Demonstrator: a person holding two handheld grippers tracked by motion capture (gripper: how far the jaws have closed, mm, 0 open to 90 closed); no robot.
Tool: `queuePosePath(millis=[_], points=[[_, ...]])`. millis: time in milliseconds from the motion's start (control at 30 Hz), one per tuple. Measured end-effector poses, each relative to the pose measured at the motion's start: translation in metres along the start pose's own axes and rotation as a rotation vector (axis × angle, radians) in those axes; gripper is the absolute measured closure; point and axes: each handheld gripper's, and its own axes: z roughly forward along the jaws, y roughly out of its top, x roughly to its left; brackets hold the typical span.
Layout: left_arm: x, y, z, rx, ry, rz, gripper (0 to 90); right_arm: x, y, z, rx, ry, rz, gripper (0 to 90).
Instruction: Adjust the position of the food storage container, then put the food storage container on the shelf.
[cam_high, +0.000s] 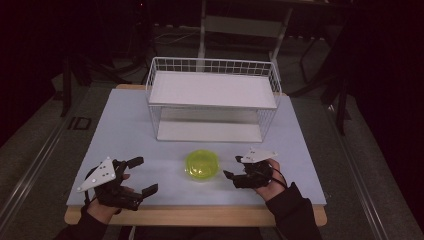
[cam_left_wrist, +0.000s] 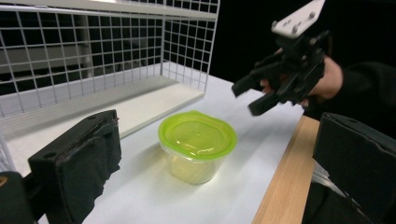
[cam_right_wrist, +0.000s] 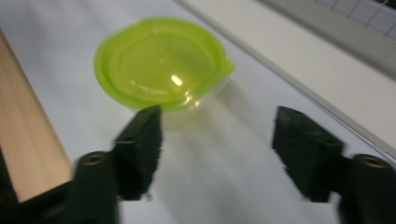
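Left gripper (cam_high: 136, 176): sits at the near left of the table (cam_high: 125, 130), jaws spread wide with nothing between them, pointing toward the middle of the table.
Container from the left gripper: the lidded green container (cam_high: 202, 164) lies ahead of it and off to its right, well apart; in the left gripper view the container (cam_left_wrist: 197, 145) stands in the open gap between the two jaws, farther out.
Container: stands upright on the table with its yellow-green lid on, just in front of the wire shelf basket (cam_high: 212, 100), touching neither the basket nor either gripper.
Container's shape: round with one small tab at the rim (cam_right_wrist: 227, 66), so it has no real long axis; a grasp can come from any side.
Container from the right gripper: it lies just to the left of the right gripper (cam_high: 231, 167), near but not touching; in the right gripper view the container (cam_right_wrist: 161, 63) sits beyond the jaw tips, toward the left jaw.
Right gripper: jaws parted, empty, tips aimed at the container.
Nearer hand: the right one, by a clear margin; judged from this, any next reach falls to it.
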Motion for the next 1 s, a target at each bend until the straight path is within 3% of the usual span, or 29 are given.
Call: queuePosePath(millis=[100,267,333,400,500,567,800,867,933,967,1000], points=[[-0.002,0.006,0.004,-0.005,0.002,0.012,1.7,0.001,0.001,-0.009,-0.033,0.032,0.005,14.1],[-0.006,0.021,0.011,0.012,-0.014,-0.031,1.7,0.0,0.01,-0.021,-0.074,0.032,-0.001,12.3],[-0.008,0.028,0.015,0.031,-0.005,-0.024,1.7,-0.001,0.015,-0.024,-0.072,0.002,-0.027,15.3],[-0.009,0.036,0.021,0.044,-0.024,-0.019,1.7,-0.003,0.021,-0.028,-0.093,0.025,-0.044,17.3],[-0.01,0.048,0.031,0.059,-0.041,0.002,1.6,-0.004,0.029,-0.033,-0.131,0.01,-0.054,18.1],[-0.009,0.053,0.036,0.069,-0.048,0.007,1.7,-0.003,0.033,-0.034,-0.125,0.016,-0.06,17.6],[-0.007,0.061,0.068,0.12,-0.006,0.0,2.7,0.001,0.054,-0.031,-0.138,0.033,-0.001,11.6],[-0.005,0.059,0.075,0.137,0.029,-0.022,2.7,0.002,0.057,-0.027,-0.143,0.063,0.001,10.7],[-0.003,0.053,0.085,0.183,0.061,-0.047,2.7,0.002,0.058,-0.02,-0.14,0.051,0.022,11.2],[-0.001,0.05,0.089,0.198,0.057,-0.069,2.8,0.002,0.058,-0.015,-0.134,0.07,0.024,15.0],[0.0,0.046,0.092,0.22,0.07,-0.084,5.7,0.002,0.057,-0.012,-0.143,0.057,0.022,18.6]])
